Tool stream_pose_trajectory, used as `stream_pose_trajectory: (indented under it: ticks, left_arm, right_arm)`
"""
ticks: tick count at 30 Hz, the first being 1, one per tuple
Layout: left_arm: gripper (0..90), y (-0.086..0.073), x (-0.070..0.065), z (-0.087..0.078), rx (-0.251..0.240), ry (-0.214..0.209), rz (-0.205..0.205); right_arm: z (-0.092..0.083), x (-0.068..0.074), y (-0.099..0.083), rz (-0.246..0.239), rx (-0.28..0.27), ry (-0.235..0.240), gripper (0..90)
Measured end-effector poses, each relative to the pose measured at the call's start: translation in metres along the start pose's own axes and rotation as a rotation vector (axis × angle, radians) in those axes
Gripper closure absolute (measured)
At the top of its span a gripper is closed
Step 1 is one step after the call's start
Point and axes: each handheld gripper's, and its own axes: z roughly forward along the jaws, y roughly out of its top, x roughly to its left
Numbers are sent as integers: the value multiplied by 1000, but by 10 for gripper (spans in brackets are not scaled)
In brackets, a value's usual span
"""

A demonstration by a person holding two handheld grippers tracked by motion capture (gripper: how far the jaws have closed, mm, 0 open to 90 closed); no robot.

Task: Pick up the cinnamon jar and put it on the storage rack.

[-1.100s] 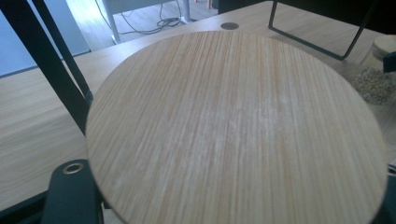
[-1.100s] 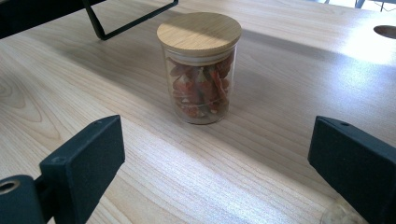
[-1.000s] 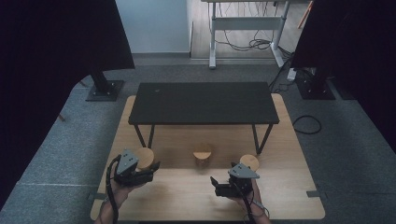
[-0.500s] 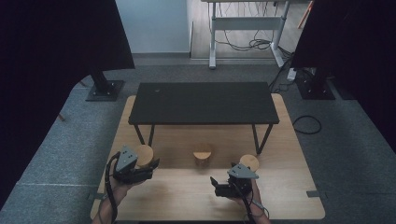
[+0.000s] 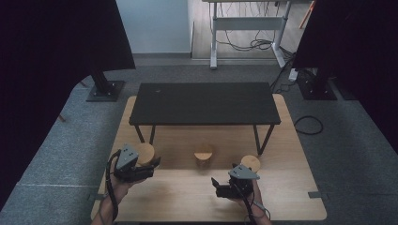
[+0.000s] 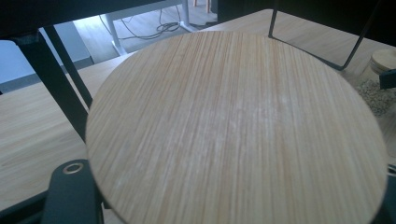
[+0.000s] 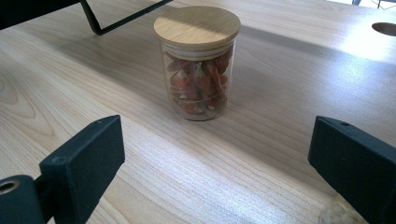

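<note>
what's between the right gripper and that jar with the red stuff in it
Nothing visible. In the right gripper view, bare tabletop lies between the open right gripper and the wooden-lidded glass jar straight ahead.

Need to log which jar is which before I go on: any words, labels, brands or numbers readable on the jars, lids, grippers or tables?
None: no readable text in any view.
Left jar's bamboo lid: plain wood grain, no print.
Middle jar with reddish contents: clear glass, blank lid, no label.
Right jar: too small to tell.
Black table and wooden tabletop: no markings.
Left gripper and right gripper: no lettering visible.
</note>
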Motion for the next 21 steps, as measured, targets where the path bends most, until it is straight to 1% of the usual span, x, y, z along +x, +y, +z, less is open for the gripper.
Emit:
stream_pose_trajectory:
  ticks: [5,10,14,21]
  left_arm:
    - [251,2,1,-1,-4,3,-7]
    - [251,4,2,-1,-9,2,-10]
    - [251,7,3,-1,-6,0,-3]
    - [251,10,2,-2,-16,0,-3]
  right_arm:
    - [0,1,0,-1,-1,3,31]
    - [1,1,0,3,3,-4,32]
    - [2,2,1,8,14,-10,32]
    - [0,1,0,4,4,0,31]
